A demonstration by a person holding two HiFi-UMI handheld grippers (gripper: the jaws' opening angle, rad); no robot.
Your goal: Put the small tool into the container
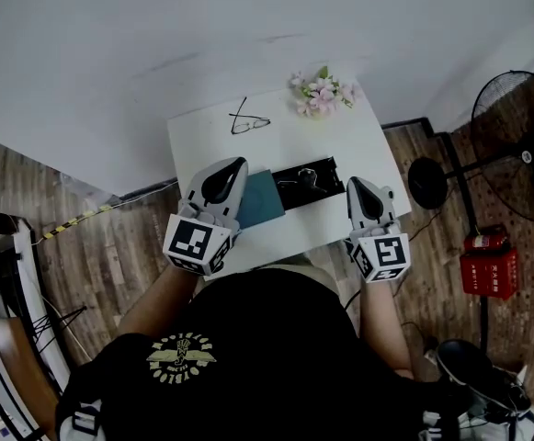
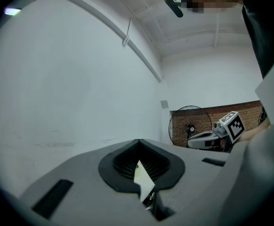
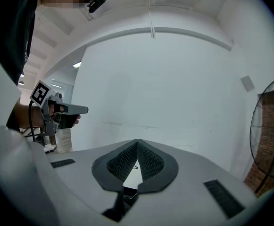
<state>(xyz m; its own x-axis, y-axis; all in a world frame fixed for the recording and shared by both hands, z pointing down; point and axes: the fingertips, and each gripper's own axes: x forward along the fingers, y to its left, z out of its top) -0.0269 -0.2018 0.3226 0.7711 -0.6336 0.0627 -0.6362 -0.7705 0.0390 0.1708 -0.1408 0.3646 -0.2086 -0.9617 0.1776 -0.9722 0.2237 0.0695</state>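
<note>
Grey left claw (image 1: 241,163) closed, right claw (image 1: 352,184) closed

What lies inside the black container (image 1: 308,180) at frame centre is too small to identify. The right edge cuts off the fan (image 1: 524,145).

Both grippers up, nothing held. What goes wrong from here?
1. Both the left gripper and right gripper are shut; going down like that would likely shove things, not grasp them.
2. The black container sits right beside a teal item; a nudge may shift both.
3. The glasses and flowers lie beyond it; overreaching could knock them.
</note>
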